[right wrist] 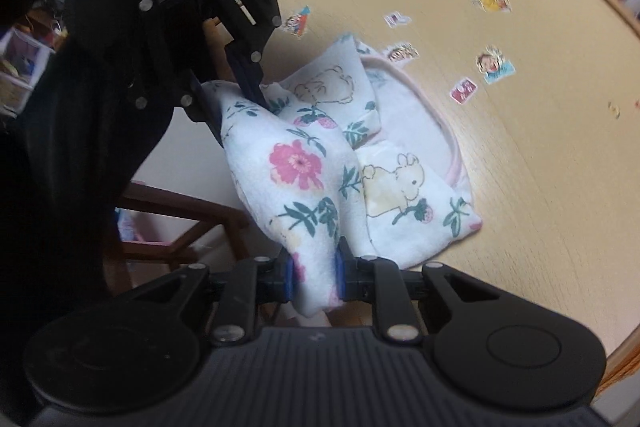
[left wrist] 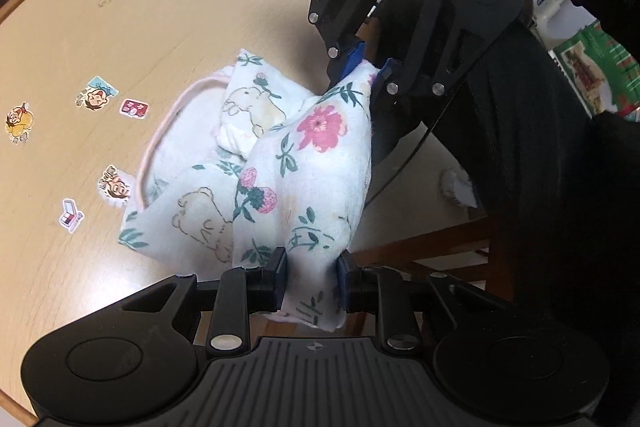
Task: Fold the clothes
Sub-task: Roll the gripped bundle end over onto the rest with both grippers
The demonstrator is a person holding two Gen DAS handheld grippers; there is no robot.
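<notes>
both grippers are clamped on the same small garment (left wrist: 280, 163), and the reason reads plainly from how the cloth hangs: the left gripper (left wrist: 313, 277) pinches one end of a raised fold, the right gripper (right wrist: 316, 277) pinches the other end, so the stretch between them is lifted into a soft ridge while the rest lies on the round table (left wrist: 120, 7). holding two ends at once looks like the way to carry that edge over the flat part as one straight line rather than a crumpled heap; i judge a fold is in progress and not yet laid down. in each wrist view the opposite gripper appears at the far end of the ridge, its blue pads biting the fabric. the garment is white, soft and slightly fuzzy, printed with pink flowers, dark green leaves and outlined rabbits, and edged with a pale pink binding (right wrist: 448, 131) that curves round the flat portion. it sits near the table's edge, close to the person's dark clothing (left wrist: 560, 187). the tabletop is smooth pale wood with a darker rim, dotted with small cartoon stickers (left wrist: 96, 97) beside the cloth.
</notes>
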